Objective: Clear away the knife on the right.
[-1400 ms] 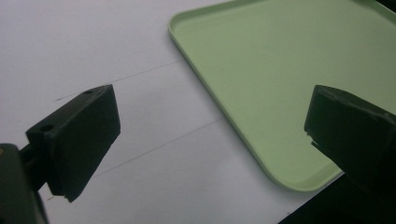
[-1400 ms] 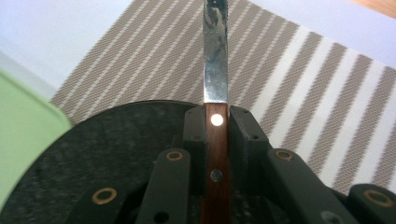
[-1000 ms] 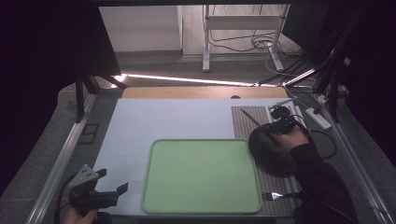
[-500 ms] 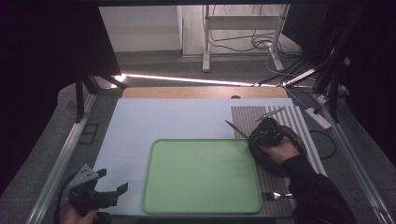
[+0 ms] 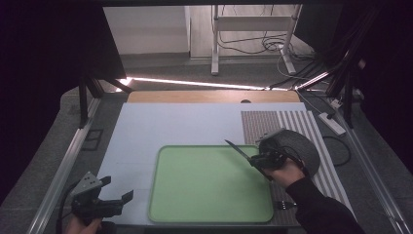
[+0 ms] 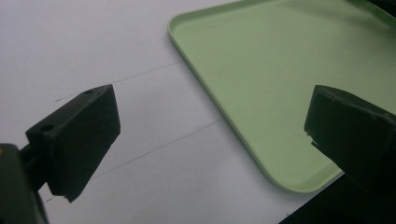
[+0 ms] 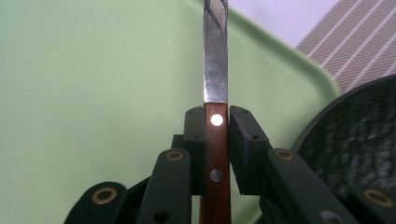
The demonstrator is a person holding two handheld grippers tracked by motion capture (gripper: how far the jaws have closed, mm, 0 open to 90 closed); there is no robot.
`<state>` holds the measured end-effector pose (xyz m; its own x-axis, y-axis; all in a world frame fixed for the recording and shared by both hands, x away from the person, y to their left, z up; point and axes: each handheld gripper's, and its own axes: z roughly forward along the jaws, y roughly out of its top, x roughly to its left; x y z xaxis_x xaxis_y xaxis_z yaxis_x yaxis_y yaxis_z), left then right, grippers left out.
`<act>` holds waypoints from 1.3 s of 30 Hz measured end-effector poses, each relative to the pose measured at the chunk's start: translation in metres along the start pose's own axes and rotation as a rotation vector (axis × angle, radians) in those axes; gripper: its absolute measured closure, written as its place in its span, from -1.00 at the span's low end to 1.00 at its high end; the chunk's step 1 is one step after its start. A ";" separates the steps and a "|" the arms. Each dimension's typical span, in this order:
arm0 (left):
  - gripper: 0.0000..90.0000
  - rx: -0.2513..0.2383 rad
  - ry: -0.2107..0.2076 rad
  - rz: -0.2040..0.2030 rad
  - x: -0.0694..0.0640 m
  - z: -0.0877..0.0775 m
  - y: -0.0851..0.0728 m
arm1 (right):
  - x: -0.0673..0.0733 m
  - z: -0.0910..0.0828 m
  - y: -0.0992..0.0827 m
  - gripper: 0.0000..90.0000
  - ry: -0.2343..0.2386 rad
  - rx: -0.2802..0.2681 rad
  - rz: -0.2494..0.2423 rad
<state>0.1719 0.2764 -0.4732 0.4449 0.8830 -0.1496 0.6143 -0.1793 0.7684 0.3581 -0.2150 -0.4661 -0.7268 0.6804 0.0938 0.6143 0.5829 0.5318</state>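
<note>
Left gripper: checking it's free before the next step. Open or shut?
Open. The left gripper has its jaws wide apart with nothing between them, over the table beside the tray.

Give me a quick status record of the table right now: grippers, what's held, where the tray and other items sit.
left gripper: open, holding nothing, near the table's front left corner, left of the tray
right gripper: shut on the knife's wooden handle
knife: held above the tray's right side, blade pointing up-left in the high view
tray: green, nothing on it, on the white mat
dark round plate: on the striped mat, right of tray
fork: by the tray's front right corner
</note>
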 end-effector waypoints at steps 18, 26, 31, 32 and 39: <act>-0.92 -0.001 -0.002 0.008 0.000 0.000 0.000 | 0.038 0.023 -0.015 0.72 -0.021 0.066 -0.035; -0.92 -0.001 -0.002 0.007 0.000 0.000 0.000 | 0.037 0.020 -0.012 0.48 -0.008 0.049 -0.050; -0.92 0.002 0.000 0.008 -0.001 0.000 0.000 | 0.037 0.018 -0.003 0.65 0.060 0.024 -0.073; -0.92 0.003 0.000 0.008 -0.001 0.001 0.000 | 0.039 0.020 -0.002 0.74 0.063 0.033 -0.091; -0.92 0.004 0.000 0.009 -0.001 0.001 0.000 | 0.059 0.046 0.011 1.00 0.087 0.111 -0.251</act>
<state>0.1723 0.2756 -0.4733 0.4500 0.8815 -0.1428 0.6131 -0.1887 0.7672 0.3363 -0.1484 -0.4930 -0.8813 0.4705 0.0451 0.4379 0.7767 0.4528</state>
